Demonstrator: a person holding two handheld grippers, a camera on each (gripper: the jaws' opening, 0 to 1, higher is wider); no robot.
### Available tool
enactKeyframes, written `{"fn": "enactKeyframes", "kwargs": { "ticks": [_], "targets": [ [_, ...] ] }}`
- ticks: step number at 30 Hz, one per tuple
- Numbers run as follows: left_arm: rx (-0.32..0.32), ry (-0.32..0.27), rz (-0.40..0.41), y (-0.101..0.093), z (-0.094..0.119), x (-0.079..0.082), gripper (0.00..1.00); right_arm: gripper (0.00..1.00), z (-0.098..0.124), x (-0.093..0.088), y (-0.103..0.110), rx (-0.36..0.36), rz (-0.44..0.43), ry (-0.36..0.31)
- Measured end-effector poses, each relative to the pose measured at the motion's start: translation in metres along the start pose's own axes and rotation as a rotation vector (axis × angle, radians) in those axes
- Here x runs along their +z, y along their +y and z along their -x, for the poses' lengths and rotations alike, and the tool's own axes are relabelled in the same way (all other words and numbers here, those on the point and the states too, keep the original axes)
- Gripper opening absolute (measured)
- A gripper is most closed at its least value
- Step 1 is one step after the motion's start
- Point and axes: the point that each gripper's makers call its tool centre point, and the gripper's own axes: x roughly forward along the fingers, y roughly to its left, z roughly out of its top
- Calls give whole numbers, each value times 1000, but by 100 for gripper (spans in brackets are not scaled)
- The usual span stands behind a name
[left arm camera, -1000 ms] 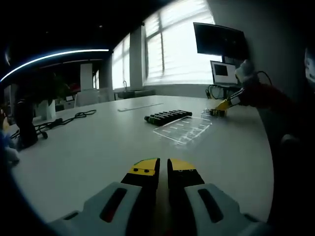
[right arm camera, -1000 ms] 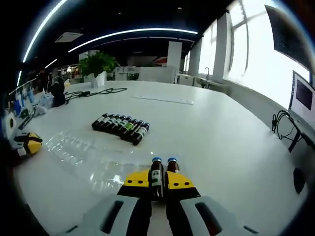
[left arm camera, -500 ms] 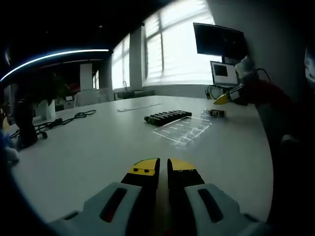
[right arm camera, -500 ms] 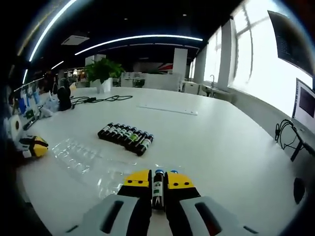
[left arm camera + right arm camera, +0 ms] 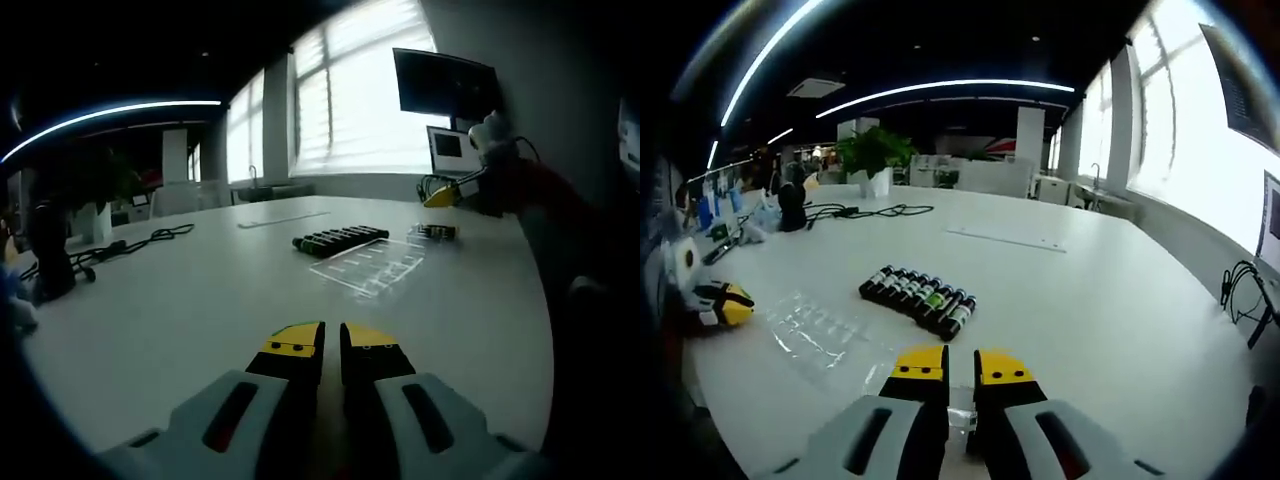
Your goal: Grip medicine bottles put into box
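Clear plastic, the tray (image 5: 815, 325) is lying open on the white table (image 5: 1090, 300) just beside the row of medicine bottles (image 5: 920, 292), so I judge each bottle has only a short trip into a slot. The bottles are lying on their sides, touching one another, dark with pale labels, one label green. I am holding my right gripper (image 5: 960, 365) above the table, and I cannot tell whether anything is sitting deep between its jaws. My left gripper (image 5: 332, 340) is hovering low, jaws together, gripping nothing.

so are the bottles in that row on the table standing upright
No, in the right gripper view the row of bottles lies flat on the white table, side by side.
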Motion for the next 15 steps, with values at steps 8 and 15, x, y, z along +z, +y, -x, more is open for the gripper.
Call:
{"fn": "enactKeyframes", "kwargs": {
  "ticks": [8,15],
  "targets": [
    [0,1,-1,0,0,0,2,6,-18,8,1,1,21,11],
    [-1,-1,0,0,0,0,2,8,-34,9,2,-5,56,30]
  ]
}}
